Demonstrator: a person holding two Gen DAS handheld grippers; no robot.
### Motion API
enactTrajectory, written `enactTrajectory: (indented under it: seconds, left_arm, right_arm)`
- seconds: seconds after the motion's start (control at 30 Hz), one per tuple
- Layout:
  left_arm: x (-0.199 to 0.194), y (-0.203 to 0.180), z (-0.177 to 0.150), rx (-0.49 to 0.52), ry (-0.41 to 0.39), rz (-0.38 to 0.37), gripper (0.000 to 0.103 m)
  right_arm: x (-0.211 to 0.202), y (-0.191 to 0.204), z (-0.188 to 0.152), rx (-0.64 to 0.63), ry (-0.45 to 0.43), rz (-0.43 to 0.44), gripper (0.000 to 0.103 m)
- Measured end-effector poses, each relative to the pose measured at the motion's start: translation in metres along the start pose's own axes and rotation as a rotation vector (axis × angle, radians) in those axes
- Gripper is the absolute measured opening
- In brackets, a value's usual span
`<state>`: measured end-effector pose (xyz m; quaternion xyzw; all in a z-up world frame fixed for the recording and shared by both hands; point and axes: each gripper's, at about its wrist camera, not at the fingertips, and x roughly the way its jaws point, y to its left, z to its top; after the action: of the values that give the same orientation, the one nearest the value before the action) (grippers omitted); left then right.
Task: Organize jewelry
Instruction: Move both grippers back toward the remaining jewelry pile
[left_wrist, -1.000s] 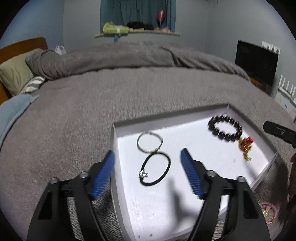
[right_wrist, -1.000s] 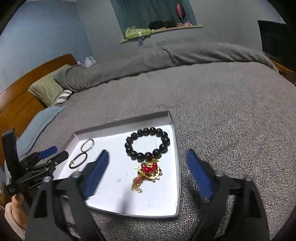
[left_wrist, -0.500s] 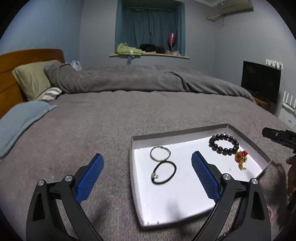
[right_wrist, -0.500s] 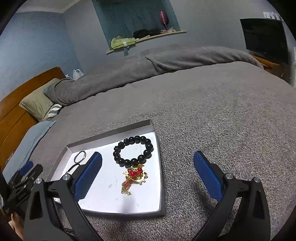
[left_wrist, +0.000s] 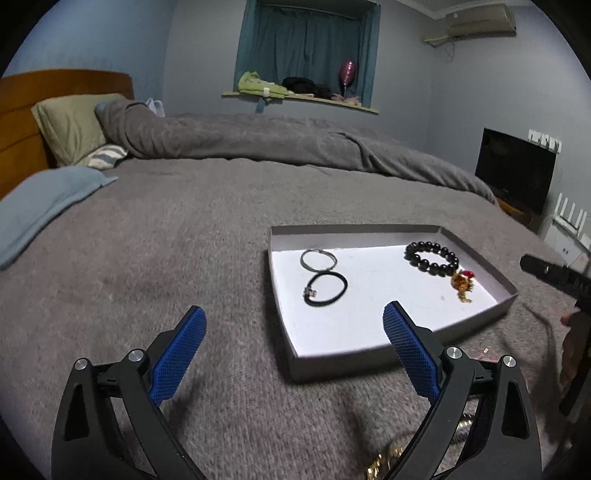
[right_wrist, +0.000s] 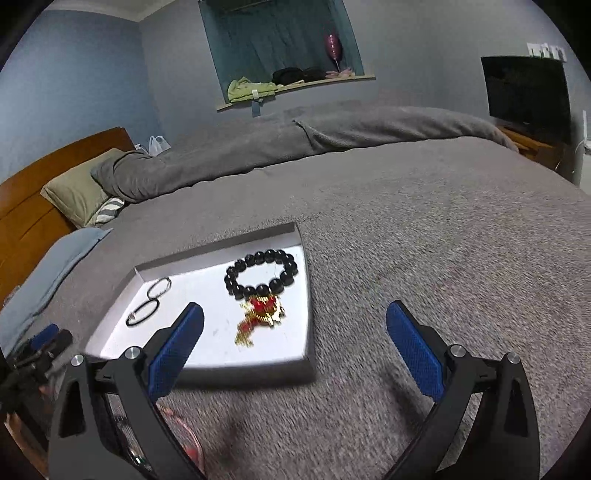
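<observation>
My left gripper (left_wrist: 291, 347) hangs over the grey blanket (left_wrist: 147, 266) just short of the tray (left_wrist: 291, 363), jaws just spread wide, nothing between them; inside lie a silver ring (left_wrist: 318, 259), a black band (left_wrist: 325, 289) and, at the right, a black bead bracelet (left_wrist: 431, 258); my right gripper (right_wrist: 295, 345) gapes empty too.

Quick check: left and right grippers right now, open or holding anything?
Left gripper: open, holding nothing; jaws have just been opening.
Right gripper: open, holding nothing.
</observation>
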<state>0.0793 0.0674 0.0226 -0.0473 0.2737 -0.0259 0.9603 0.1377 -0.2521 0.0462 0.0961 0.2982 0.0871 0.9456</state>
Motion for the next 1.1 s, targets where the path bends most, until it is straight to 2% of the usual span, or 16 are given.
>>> enactTrajectory:
  seconds: [0.2,0.37,0.43,0.57,0.73,0.93,1.1]
  left_arm:
    - [-0.012,-0.013,-0.016,0.047,0.009,-0.014,0.096]
    - [-0.033,-0.038,-0.032,0.180,-0.030,-0.026,0.096]
    - [-0.041,-0.046,-0.038,0.216,-0.039,-0.054,0.096]
    - [-0.045,-0.056,-0.051,0.237,0.019,-0.126,0.096]
    - [-0.050,-0.058,-0.063,0.257,0.055,-0.164,0.096]
    - [-0.050,-0.061,-0.070,0.287,0.071,-0.173,0.094]
    - [-0.046,-0.072,-0.077,0.366,0.078,-0.156,0.092]
  right_arm:
    - [-0.013,0.001,-0.016,-0.033,0.000,0.017,0.098]
    - [-0.023,0.006,-0.032,-0.075,0.015,0.043,0.098]
    - [-0.025,0.008,-0.039,-0.089,0.032,0.055,0.098]
    - [-0.028,0.012,-0.050,-0.111,0.055,0.074,0.098]
    - [-0.036,0.014,-0.061,-0.122,0.063,0.091,0.098]
    - [-0.035,0.017,-0.068,-0.125,0.088,0.105,0.098]
    - [-0.038,0.015,-0.066,-0.121,0.076,0.106,0.098]
